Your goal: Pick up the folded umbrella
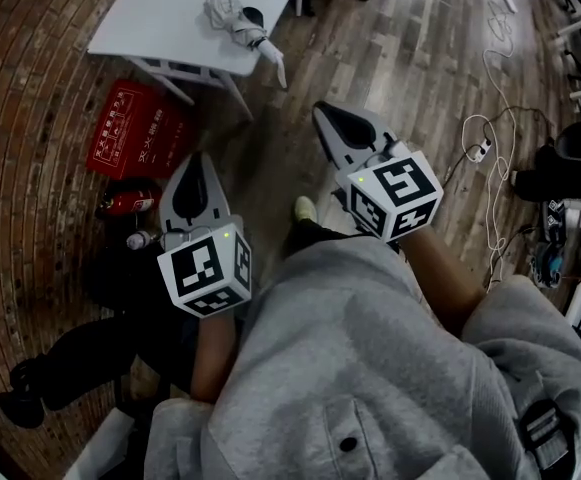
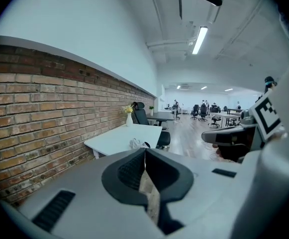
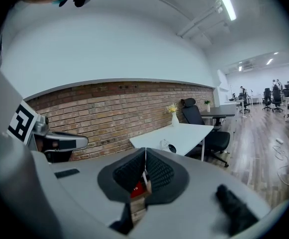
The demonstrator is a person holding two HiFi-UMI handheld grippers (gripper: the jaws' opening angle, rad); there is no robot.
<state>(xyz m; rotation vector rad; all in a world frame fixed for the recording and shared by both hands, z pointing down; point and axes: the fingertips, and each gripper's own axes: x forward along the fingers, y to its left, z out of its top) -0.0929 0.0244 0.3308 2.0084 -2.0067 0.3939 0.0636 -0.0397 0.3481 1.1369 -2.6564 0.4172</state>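
A folded grey umbrella (image 1: 238,23) lies at the near corner of a white table (image 1: 170,18), its pale handle sticking out over the edge. It shows small on the tabletop in the left gripper view as the umbrella (image 2: 137,143) and in the right gripper view as the umbrella (image 3: 165,145). My left gripper (image 1: 196,160) and right gripper (image 1: 322,111) are held above the wooden floor, well short of the table. Both are shut with nothing between their jaws.
A red fire-equipment box (image 1: 130,128) and a red extinguisher (image 1: 128,203) sit by the brick wall (image 2: 40,118). White cables (image 1: 495,168) trail on the floor at right. A vase with yellow flowers (image 3: 174,116) and a black office chair (image 3: 204,123) stand beyond the table.
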